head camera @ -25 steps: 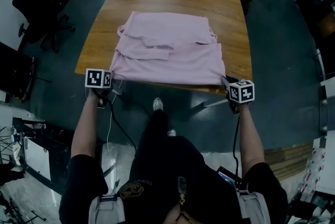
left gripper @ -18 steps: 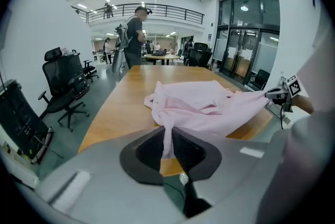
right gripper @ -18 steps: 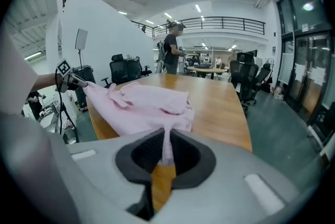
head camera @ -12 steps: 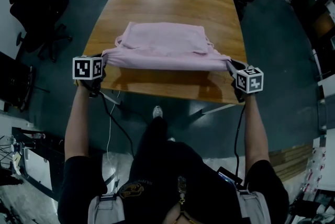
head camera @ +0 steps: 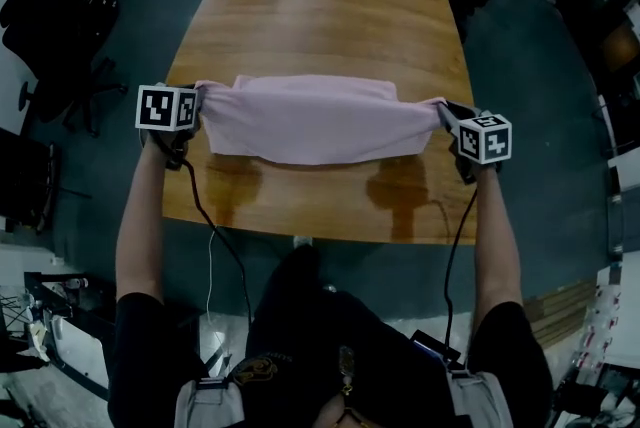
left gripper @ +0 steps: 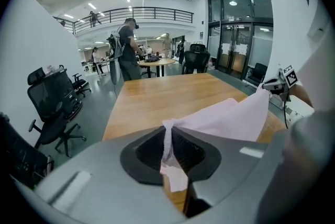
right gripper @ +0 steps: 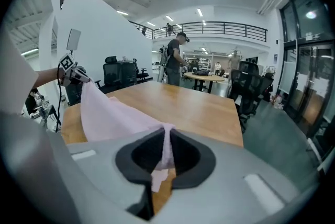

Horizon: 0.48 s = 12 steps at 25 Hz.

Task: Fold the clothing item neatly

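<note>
Wooden surface (head camera: 330,16), rectangular with rounded corners and glossy. It fills the middle of the head view, and the near strip is bare.

Dark office chairs (head camera: 60,6) stand on the floor off the surface's left side, well apart from it. More chairs and a round table (right gripper: 207,77) stand beyond the surface's far end, with a standing person (left gripper: 125,53) there too.

Pink clothing item (head camera: 310,121) is over the surface's middle, stretched sideways into a wide band that spans almost from the left edge to the right edge. It is taut along the line between its two held ends and the cloth between them bellies toward the surface's near side. Cannot tell if the drooping part touches the surface.

The person's bare forearms reach in from the surface's near side, one toward each side edge.

Left hand-held gripper (head camera: 197,98) is at the surface's left edge, jaws pressed together on the clothing item's left end. A bunched bit of cloth pokes out behind the pads.

Right hand-held gripper (head camera: 441,112) is at the surface's right edge. Its jaws have just been closing and now pinch the clothing item's right end, with cloth clamped between the pads.

A thin cable (head camera: 212,236) hangs from the left hand-held gripper past the surface's near edge.
</note>
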Motion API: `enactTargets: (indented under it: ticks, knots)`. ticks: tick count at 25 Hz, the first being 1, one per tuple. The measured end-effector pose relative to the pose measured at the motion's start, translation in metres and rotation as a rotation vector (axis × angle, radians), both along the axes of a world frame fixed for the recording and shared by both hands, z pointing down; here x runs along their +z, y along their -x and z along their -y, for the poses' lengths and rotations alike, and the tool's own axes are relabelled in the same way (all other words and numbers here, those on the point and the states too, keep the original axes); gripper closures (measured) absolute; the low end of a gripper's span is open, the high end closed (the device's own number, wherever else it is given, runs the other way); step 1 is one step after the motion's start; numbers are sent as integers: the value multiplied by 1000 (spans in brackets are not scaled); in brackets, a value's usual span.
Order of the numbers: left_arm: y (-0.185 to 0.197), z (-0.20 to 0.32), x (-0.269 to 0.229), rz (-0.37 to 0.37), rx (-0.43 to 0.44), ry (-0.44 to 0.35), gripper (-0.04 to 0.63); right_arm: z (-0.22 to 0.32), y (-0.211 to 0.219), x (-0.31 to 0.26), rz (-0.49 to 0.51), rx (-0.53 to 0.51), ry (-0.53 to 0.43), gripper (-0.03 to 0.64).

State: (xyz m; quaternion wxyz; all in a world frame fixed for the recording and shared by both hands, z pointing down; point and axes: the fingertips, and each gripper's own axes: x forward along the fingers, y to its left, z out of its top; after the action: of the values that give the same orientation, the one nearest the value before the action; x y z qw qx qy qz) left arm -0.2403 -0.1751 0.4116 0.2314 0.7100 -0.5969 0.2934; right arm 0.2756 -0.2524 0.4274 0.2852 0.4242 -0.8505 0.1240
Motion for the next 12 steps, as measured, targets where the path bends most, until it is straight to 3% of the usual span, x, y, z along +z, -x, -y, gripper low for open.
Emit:
enactTargets:
  ticks: [7, 12]
  knots:
    - [17, 95, 58, 20, 20, 144, 555, 88, 19, 54, -79, 21, 134, 588]
    - [27, 133, 118, 42, 22, 264, 554, 128, 28, 102, -108, 55, 221, 583]
